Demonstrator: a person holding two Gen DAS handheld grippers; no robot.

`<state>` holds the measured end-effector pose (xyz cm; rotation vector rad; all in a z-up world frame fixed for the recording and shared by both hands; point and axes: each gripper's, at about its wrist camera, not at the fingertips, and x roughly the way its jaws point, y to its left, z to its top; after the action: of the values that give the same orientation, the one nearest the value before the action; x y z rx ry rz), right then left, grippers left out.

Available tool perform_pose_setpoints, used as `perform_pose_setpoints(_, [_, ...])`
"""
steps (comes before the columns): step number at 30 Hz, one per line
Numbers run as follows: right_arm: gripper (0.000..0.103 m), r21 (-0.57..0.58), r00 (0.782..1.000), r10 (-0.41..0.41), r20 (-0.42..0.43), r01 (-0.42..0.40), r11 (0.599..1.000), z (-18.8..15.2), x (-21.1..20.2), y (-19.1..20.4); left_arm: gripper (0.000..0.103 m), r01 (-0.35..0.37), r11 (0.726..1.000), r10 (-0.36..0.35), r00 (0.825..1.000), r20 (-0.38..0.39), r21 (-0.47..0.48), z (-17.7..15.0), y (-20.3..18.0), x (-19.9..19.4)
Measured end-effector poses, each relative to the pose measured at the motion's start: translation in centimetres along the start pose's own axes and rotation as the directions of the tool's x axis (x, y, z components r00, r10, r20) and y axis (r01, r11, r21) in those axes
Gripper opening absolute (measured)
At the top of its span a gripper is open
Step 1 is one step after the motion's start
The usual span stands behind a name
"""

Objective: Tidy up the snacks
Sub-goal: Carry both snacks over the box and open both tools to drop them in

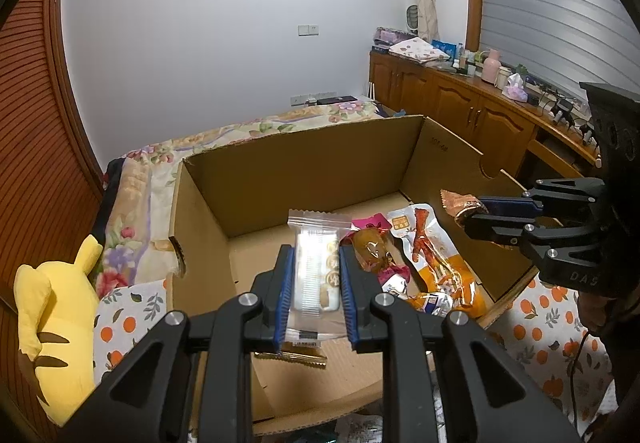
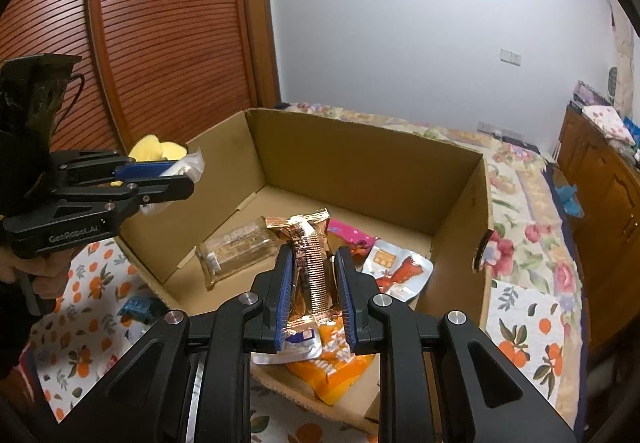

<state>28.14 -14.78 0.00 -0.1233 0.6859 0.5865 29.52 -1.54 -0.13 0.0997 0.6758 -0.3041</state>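
On floral bed (image 1: 248,131): cardboard box (image 1: 304,171); left gripper (image 1: 316,283) grasping clear packet (image 1: 316,267), right gripper (image 2: 314,283) copper wrapper (image 2: 310,259).

Even, soft indoor light is given; strong fisheye curvature and dark vignetting are seen at the edges.

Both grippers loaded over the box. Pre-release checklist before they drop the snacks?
1. Left gripper shut on the clear packet: ok.
2. Right gripper shut on the copper foil packet: ok.
3. Both packets above the cardboard box, inside its walls: ok.
4. Bare floor left in the box for a drop: ok, the far half is bare.
5. Grippers apart from each other: ok.
6. Height above the snacks already in the box: cannot tell.
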Motion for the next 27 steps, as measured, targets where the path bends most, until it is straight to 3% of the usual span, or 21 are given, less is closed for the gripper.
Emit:
perform_pose_setpoints(14, [0.029,0.013,1.0,-0.007,-0.016,0.007,1.0,0.0,0.7,0.3,0.042,-0.001,0.999,0.001,1.0,-0.005,-0.035,-0.2,0.4,-0.4])
perform_pose_setpoints(18, [0.034,0.018,1.0,-0.017,-0.004,0.017,1.0,0.0,-0.3,0.7,0.049,-0.001,0.999,0.001,1.0,0.007,-0.043,-0.6,0.3,-2.0])
perform_pose_setpoints(27, [0.043,-0.001,0.999,-0.014,0.041,0.014,1.0,-1.3,-4.9,4.1,0.053,-0.01,0.999,0.012,0.999,0.038,-0.035,-3.0,-0.5,-6.4])
